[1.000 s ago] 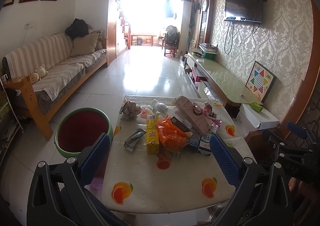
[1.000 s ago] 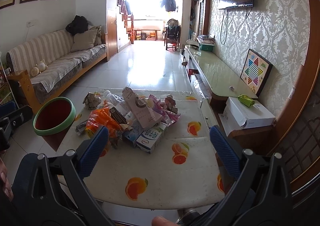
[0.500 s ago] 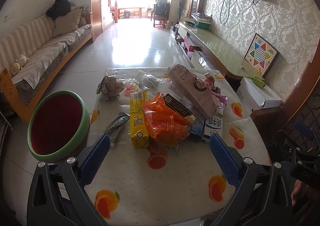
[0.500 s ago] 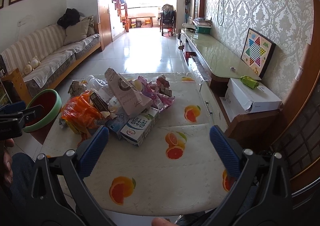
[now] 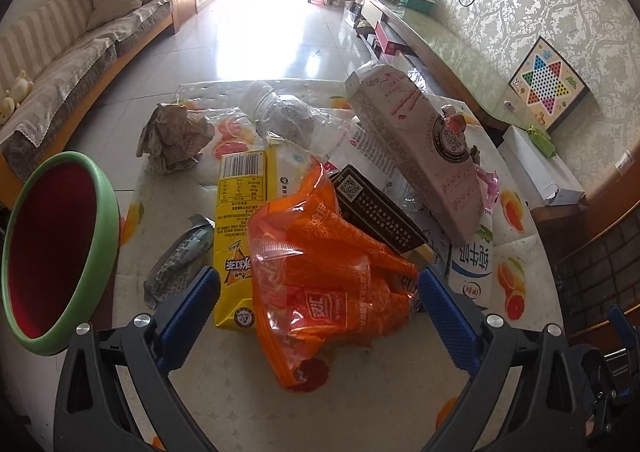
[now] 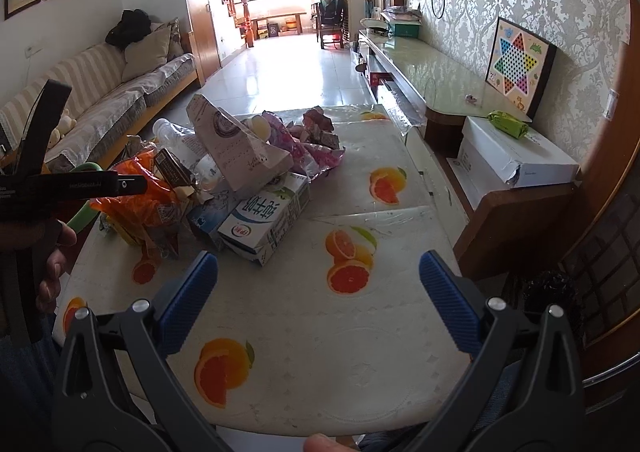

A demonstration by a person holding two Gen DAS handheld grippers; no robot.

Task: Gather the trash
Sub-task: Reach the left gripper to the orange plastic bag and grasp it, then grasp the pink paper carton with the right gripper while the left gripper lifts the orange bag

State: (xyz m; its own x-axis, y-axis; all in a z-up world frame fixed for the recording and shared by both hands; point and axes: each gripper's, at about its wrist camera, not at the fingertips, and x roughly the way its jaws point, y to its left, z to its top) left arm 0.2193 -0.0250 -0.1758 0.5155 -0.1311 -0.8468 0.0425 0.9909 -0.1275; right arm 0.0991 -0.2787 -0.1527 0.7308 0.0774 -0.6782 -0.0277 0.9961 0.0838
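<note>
Left wrist view first: our left gripper (image 5: 318, 306) is spread wide with nothing pinched, and the orange plastic bag (image 5: 320, 284) sits right between the two blue fingers (image 5: 192, 312), at the near edge of the trash pile on the fruit-print table (image 5: 360, 404). Just left of the bag there's a yellow drink carton (image 5: 238, 219) lying flat, and beyond that a crumpled silver wrapper (image 5: 178, 258). A dark box (image 5: 376, 207) pokes out behind the bag, with a long pinkish-brown carton (image 5: 416, 147) leaning over the pile and a white milk carton (image 5: 470, 268) to the right. Further back are a ball of crumpled paper (image 5: 174, 135) and a clear plastic bottle (image 5: 280, 107). The green-rimmed red bin (image 5: 52, 248) stands off the table's left edge.

Right wrist view: our right gripper (image 6: 318, 302) is also spread wide and holding nothing, over a bare stretch of table (image 6: 360, 332). The pile is ahead and to the left, with the milk carton (image 6: 266, 219) nearest, and the orange bag (image 6: 140, 195) on the pile's left side. The left gripper's black body (image 6: 72, 185) shows at the left edge.
</note>
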